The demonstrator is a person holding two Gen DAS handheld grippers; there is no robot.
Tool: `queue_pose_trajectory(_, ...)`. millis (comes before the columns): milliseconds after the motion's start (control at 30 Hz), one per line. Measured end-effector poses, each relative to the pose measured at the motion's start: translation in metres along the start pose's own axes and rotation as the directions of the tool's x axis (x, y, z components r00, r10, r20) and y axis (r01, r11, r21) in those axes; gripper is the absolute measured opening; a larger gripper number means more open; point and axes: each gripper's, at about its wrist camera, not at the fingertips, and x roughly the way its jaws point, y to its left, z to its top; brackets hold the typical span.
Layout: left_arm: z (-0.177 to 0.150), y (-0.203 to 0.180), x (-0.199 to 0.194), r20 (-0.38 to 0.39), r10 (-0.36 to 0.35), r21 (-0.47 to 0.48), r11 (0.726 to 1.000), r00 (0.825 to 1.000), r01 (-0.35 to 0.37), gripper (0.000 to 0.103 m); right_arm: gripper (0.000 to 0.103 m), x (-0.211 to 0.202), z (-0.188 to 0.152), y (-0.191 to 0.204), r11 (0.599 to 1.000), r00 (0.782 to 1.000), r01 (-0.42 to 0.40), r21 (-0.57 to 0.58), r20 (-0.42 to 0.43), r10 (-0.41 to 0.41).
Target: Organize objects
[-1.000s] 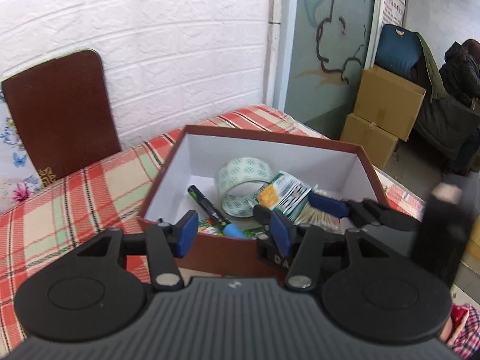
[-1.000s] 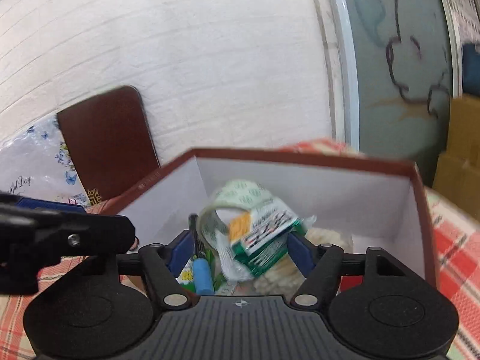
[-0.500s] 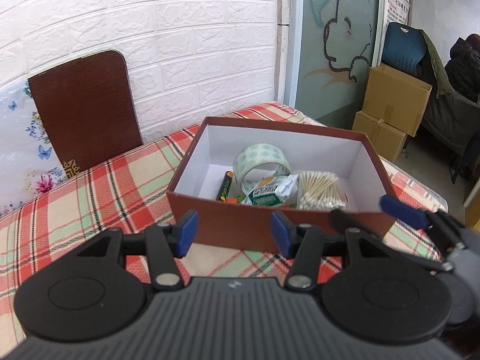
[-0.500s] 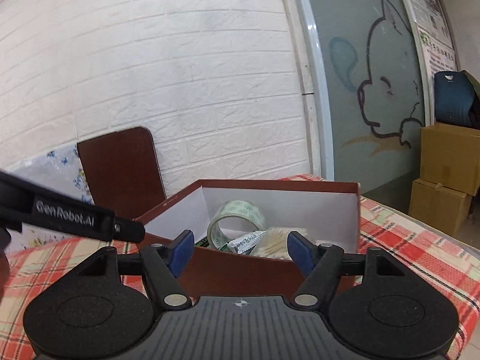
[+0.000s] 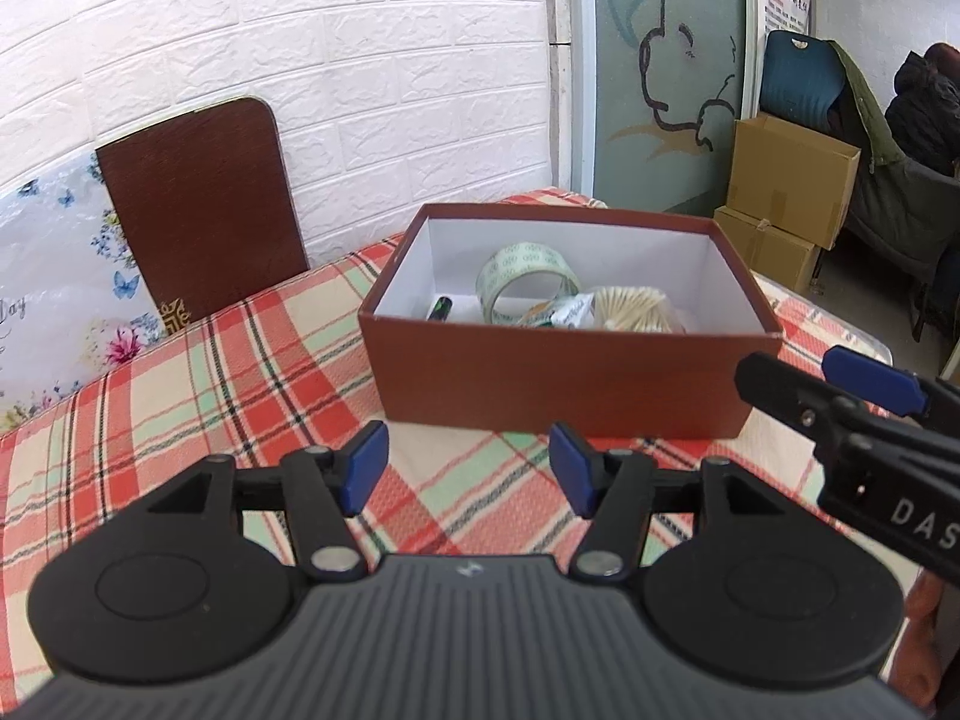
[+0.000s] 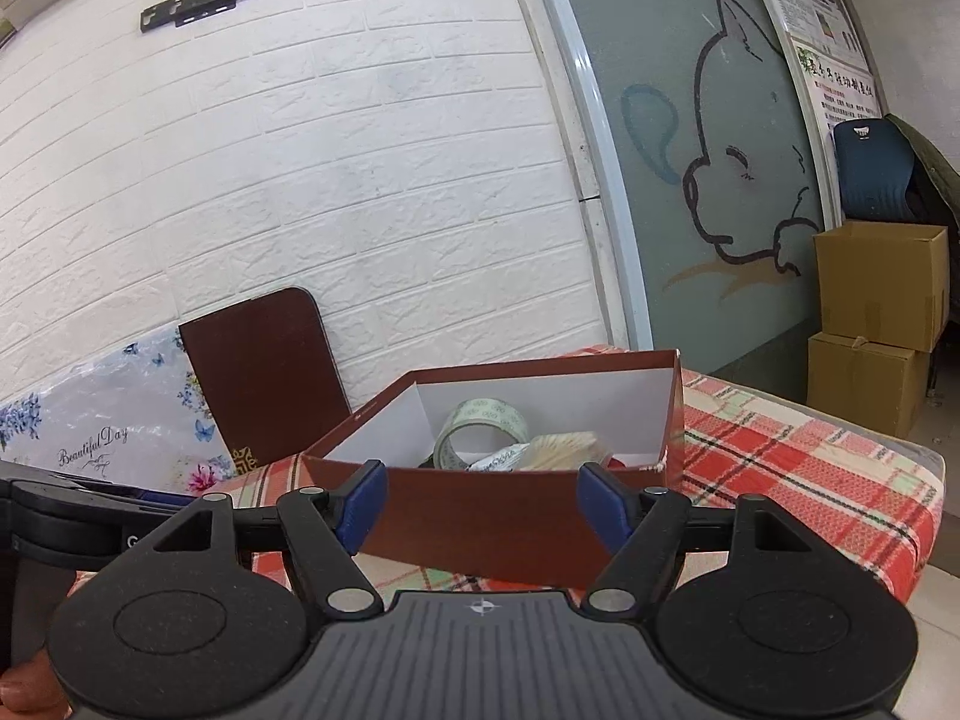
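Observation:
A red-brown box (image 5: 558,384) with a white inside stands on the plaid tablecloth (image 5: 240,372). It holds a roll of clear tape (image 5: 528,282), a pack of cotton swabs (image 5: 636,309), a green-white packet (image 5: 555,315) and a dark pen (image 5: 441,306). My left gripper (image 5: 468,468) is open and empty, held back from the box's near wall. My right gripper (image 6: 483,507) is open and empty, in front of the box (image 6: 498,516); it also shows at the right of the left wrist view (image 5: 840,396). The tape (image 6: 480,432) and swabs (image 6: 564,450) show over the rim.
A brown board (image 5: 198,210) and a floral panel (image 5: 54,300) lean on the white brick wall behind the table. Cardboard boxes (image 5: 780,204) and a blue chair (image 5: 798,78) stand on the floor at the right, past the table's edge (image 6: 924,480).
Both grippers have pulled back and up out of the box. The packet that was between the right gripper's fingers now lies in the box.

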Motion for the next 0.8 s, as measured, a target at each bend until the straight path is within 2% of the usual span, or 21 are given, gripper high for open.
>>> queue_pose_trajectory(333,-0.008,-0.002,-0.014,0.018,0.032,0.041,0.999,0.999,-0.033,0.071,0.075,-0.011,-0.005,0.000,0.999,1.000,-0.015,0.030,0.011,0.015)
queue_pose_trajectory(567,-0.011,0.001,-0.009,0.017,0.049,0.024,0.999,0.999,-0.049,0.079,0.077,-0.003,-0.005,0.002,1.000,1.000,-0.016,0.024,0.003,0.016)
queue_pose_trajectory(800,-0.020,0.000,-0.003,-0.004,0.064,0.005,0.998,0.998,-0.064,0.093,0.078,-0.005,-0.013,0.005,1.000,1.000,-0.010,0.012,-0.009,0.010)
